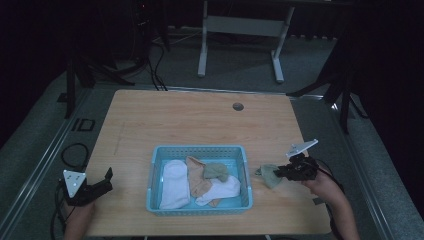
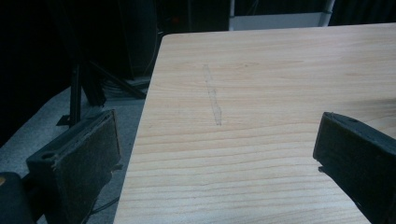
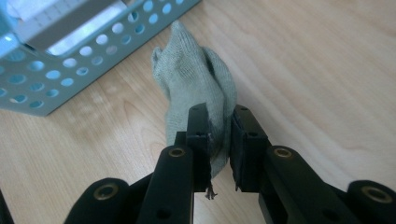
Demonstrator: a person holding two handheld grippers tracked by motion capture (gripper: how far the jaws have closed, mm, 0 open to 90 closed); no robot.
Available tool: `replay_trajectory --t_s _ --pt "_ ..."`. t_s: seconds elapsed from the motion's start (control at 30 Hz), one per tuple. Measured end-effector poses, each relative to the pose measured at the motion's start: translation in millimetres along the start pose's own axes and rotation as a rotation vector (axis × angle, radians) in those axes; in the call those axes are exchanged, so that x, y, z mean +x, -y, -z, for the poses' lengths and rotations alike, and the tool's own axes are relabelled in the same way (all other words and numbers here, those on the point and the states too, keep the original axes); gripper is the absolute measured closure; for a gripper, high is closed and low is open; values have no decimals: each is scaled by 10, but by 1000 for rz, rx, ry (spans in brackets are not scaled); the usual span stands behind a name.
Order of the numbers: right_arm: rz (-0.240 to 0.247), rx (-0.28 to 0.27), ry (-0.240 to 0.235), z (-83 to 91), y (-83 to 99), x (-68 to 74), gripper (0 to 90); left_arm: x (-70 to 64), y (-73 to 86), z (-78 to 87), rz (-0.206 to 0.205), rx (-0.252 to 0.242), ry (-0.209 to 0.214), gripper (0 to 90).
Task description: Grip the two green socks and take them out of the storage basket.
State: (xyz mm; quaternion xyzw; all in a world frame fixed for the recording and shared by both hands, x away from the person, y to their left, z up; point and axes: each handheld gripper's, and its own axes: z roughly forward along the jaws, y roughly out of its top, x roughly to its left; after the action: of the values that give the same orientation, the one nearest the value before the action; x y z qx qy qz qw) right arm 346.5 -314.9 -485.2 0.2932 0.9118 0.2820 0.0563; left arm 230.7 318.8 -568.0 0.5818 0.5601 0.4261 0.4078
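Nearest the person, the right gripper [image 3: 219, 135] has its jaws pinched shut on the near end of a grey-green sock [image 3: 196, 79], which sits bunched on the wooden table [image 1: 200, 120] just right of the blue basket [image 1: 200, 150], its far tip almost at the perforated wall. To do this well I'd say lift the sock clear above the rim before swinging left, then let go over the bare spot near the other socks [image 1: 200, 182] so nothing drapes over the edge. The right hand [image 1: 322, 186] reaches in low from the near right, gripper pointing left toward the basket. Over at the near left corner, the left gripper [image 1: 100, 187] idles with jaws spread wide, holding nothing.
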Motion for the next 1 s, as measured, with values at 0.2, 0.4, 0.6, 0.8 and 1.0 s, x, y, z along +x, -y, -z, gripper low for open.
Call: replay_trajectory --t_s 0.2,0.4,0.6,0.8,1.0 --pt "-41 -3 -21 -168 107 -23 787 0 1 2 -1 -2 0 3" --pt "-59 4 -21 -280 166 -24 786 -1 1 1 -1 -2 0 3" --pt "-69 10 -16 -323 183 -41 783 -1 1 2 -1 -2 0 3" --pt "-72 24 -5 -327 185 -50 652 -2 1 2 -1 -2 -1 3" --pt "-67 -17 30 -129 91 -22 516 -1 0 1 -2 0 -1 3"
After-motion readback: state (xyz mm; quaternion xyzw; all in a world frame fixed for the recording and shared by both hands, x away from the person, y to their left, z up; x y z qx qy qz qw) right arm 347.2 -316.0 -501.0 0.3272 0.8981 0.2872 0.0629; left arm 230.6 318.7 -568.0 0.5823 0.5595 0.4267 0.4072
